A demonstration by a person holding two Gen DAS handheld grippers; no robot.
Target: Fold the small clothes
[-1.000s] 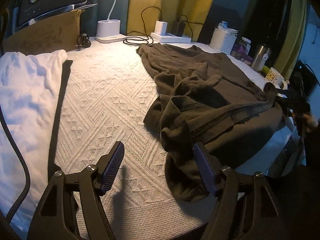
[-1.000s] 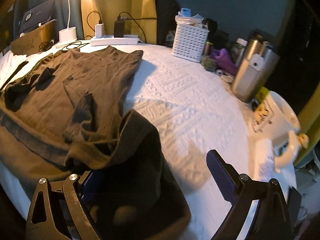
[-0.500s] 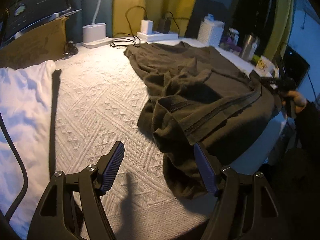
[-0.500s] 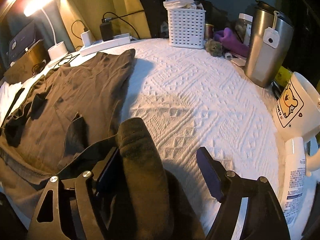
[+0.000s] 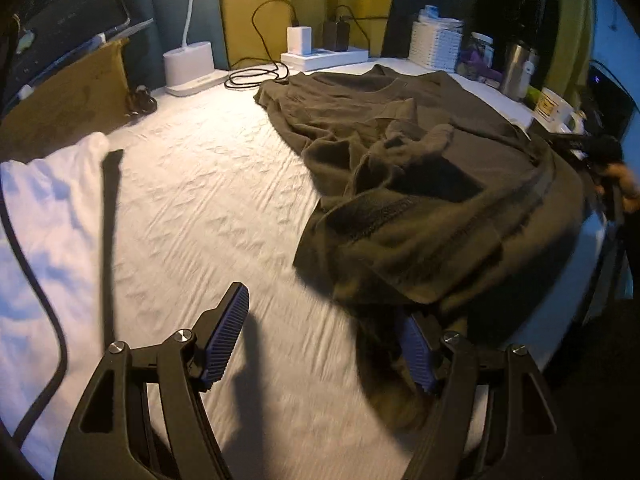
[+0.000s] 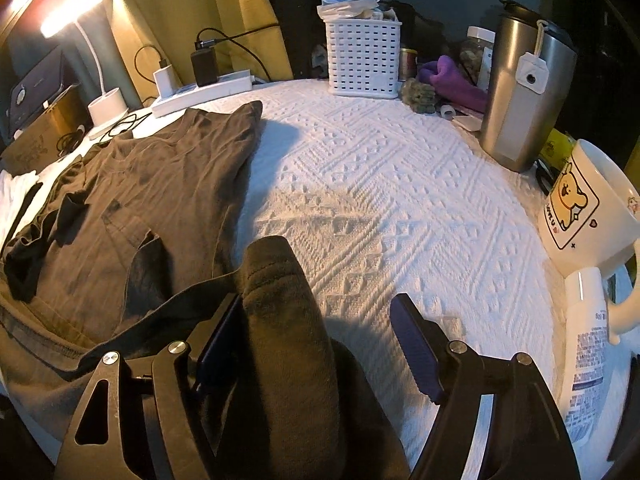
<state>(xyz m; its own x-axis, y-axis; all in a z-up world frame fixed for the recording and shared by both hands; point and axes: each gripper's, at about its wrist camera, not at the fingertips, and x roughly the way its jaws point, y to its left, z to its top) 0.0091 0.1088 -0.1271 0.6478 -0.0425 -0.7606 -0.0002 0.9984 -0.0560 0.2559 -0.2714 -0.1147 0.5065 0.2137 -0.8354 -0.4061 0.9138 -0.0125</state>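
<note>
Dark brown shirt (image 5: 420, 184) lies rumpled on the white textured worktop (image 5: 208, 208), its collar end toward the power strip (image 5: 324, 58), hem bunched at the near edge. Left tongs (image 5: 320, 344) spread wide, low at the near edge; right pad touches the drooping hem, nothing clamped. Right tongs (image 6: 320, 344) also spread wide. A hem corner of the shirt (image 6: 160, 184) drapes over and against the left pad, resting there, not pinched. Mug (image 6: 588, 204) and steel tumbler (image 6: 524, 96) stand beyond the shirt, on the side away from the power strip.

Handling guess: thin knit, light, floppy, no stiffness, so it will sag and drag if lifted from one point. Best hold looks like two hem corners or shoulder seams, pinching the doubled edge. Keep the cloth off the mug.
</note>
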